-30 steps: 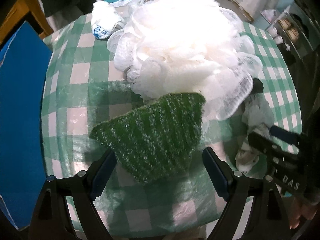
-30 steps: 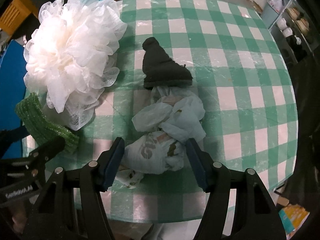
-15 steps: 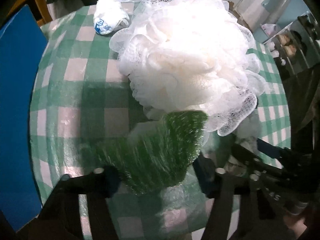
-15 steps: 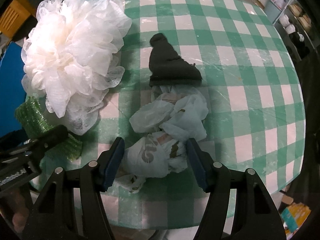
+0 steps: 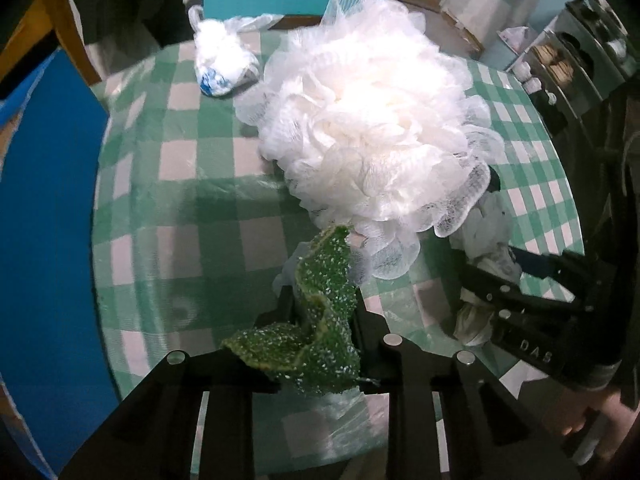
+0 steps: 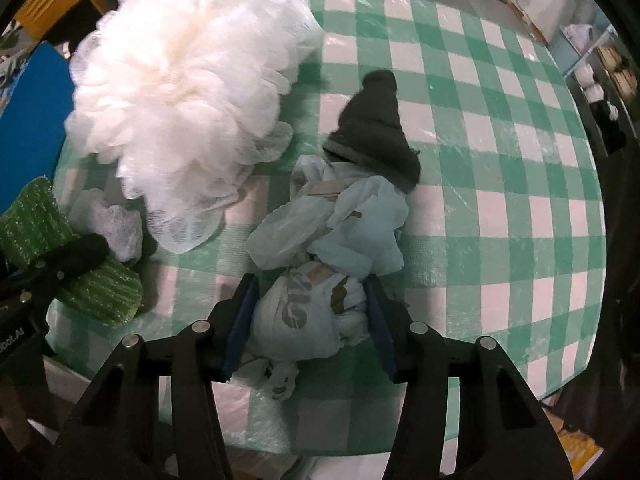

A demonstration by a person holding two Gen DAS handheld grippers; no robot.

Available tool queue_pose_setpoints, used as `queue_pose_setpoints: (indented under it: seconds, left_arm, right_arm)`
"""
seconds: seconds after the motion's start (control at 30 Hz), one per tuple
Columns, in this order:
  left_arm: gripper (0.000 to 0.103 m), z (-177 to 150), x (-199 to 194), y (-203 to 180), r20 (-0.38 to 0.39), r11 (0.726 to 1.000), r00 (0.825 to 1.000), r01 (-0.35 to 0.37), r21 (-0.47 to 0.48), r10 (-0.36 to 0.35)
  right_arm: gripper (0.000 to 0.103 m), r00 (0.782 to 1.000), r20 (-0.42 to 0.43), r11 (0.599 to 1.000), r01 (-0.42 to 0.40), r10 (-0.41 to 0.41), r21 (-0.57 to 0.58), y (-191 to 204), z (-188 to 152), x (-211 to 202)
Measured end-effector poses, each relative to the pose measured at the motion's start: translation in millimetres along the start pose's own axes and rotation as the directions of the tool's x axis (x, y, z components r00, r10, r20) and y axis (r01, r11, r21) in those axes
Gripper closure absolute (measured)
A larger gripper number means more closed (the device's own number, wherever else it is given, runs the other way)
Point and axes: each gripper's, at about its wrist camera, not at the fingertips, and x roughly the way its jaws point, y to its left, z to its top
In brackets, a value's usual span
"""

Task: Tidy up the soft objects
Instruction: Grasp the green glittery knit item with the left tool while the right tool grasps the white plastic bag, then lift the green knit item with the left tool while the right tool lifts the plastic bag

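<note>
Left gripper (image 5: 320, 312): clenched on the green scrubber (image 5: 320, 332) (crumpled), lower centre.
Right gripper (image 6: 308, 320): released, 2 fingers flanking the plastic bag (image 6: 312, 308).
Loofah (image 5: 368, 128): upper centre.

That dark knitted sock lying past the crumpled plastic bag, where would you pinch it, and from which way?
Probably the narrow rounded tip of the dark sock, coming from above with the jaws across it. That end tapers to a small knob lying clear on the checked tablecloth, while the wide end touches the crumpled plastic bag. The right gripper stands open around that bag.
</note>
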Motion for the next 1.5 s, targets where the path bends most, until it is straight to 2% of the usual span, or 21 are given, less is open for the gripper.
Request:
queue_pose_setpoints:
  seconds: [0.37,0.6,0.7,0.8,0.9,0.97,1.0,1.07,1.17,1.23,1.3,1.37,1.43,1.5]
  left_arm:
    - [0.078,-5,-31,17,0.063,0.999,0.998,-0.034,0.025,0.032]
    - [0.079,-1,-43,23,0.111,0.998,0.994,-0.019,0.062,0.012]
    - [0.078,5,-31,26,0.069,0.995,0.997,0.009,0.097,-0.015]
    - [0.077,11,-8,27,0.018,0.992,1.0,-0.005,0.128,0.002]
    - [0.074,15,8,28,-0.011,0.992,0.999,-0.03,0.121,0.031]
    - [0.056,15,11,26,-0.01,0.99,0.998,-0.057,0.128,0.059]
    - [0.051,15,10,25,-0.005,0.989,0.998,-0.068,0.135,0.069]
    - [0.028,12,9,21,0.01,0.983,0.995,-0.104,0.149,0.103]
    - [0.022,8,6,17,0.033,0.977,0.99,-0.14,0.159,0.136]
    - [0.022,4,8,16,0.022,0.978,0.991,-0.134,0.162,0.132]
    - [0.027,1,12,18,0.009,0.979,0.992,-0.127,0.159,0.128]
    - [0.055,-3,16,23,-0.023,0.986,0.993,-0.11,0.128,0.114]
    - [0.068,-8,16,29,-0.049,0.992,0.995,-0.079,0.097,0.084]
    - [0.072,-12,14,33,-0.055,0.995,0.996,-0.071,0.076,0.075]
  right_arm:
    - [0.051,0.997,0.079,1.0,0.001,0.0,-0.022,16,-13,-42]
    - [0.051,0.992,0.123,0.999,0.005,0.002,-0.053,24,-12,-62]
    - [0.051,0.993,0.12,0.998,0.004,0.003,-0.06,26,-14,-63]
    - [0.051,0.995,0.1,0.998,-0.002,0.009,-0.068,30,-12,-56]
    - [0.051,0.997,0.075,0.998,-0.009,0.014,-0.068,34,-8,-49]
    - [0.051,0.998,0.062,0.998,-0.009,0.013,-0.068,36,-9,-46]
    - [0.051,0.998,0.058,0.998,-0.009,0.013,-0.068,36,-9,-44]
    - [0.051,0.999,0.051,0.998,-0.009,0.012,-0.068,37,-9,-42]
    - [0.051,0.999,0.051,0.998,-0.009,0.013,-0.07,38,-7,-42]
    - [0.051,0.999,0.05,0.998,-0.011,0.015,-0.07,40,-6,-41]
    - [0.051,0.999,0.049,0.998,-0.012,0.015,-0.068,41,-4,-40]
    - [0.051,0.999,0.049,0.997,-0.014,0.017,-0.07,41,-4,-41]
    - [0.051,0.999,0.048,0.997,-0.014,0.018,-0.075,43,-4,-40]
    - [0.051,0.999,0.047,0.997,-0.016,0.019,-0.079,43,-4,-40]
